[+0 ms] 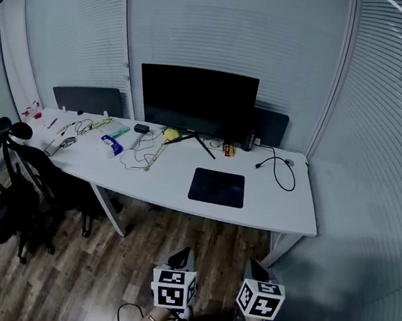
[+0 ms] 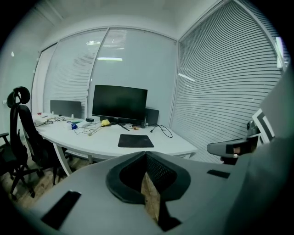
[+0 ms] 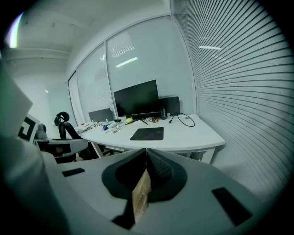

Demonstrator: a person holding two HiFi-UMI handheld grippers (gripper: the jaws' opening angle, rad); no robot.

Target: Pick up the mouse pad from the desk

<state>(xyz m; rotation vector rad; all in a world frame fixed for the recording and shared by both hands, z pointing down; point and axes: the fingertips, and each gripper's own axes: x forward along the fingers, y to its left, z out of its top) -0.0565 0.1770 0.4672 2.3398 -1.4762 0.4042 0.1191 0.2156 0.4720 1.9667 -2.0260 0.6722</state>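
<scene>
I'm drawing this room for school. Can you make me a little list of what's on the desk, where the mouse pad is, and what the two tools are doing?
desk: white, beside the blinds
mouse pad: dark, flat on the desk, in front of the monitor, untouched
monitor: dark screen, at the desk's back
cable: black, right of the mouse pad
chair: black, at the desk's left end
left tool: shut, empty, short of the desk
right tool: shut, empty, short of the desk
</scene>
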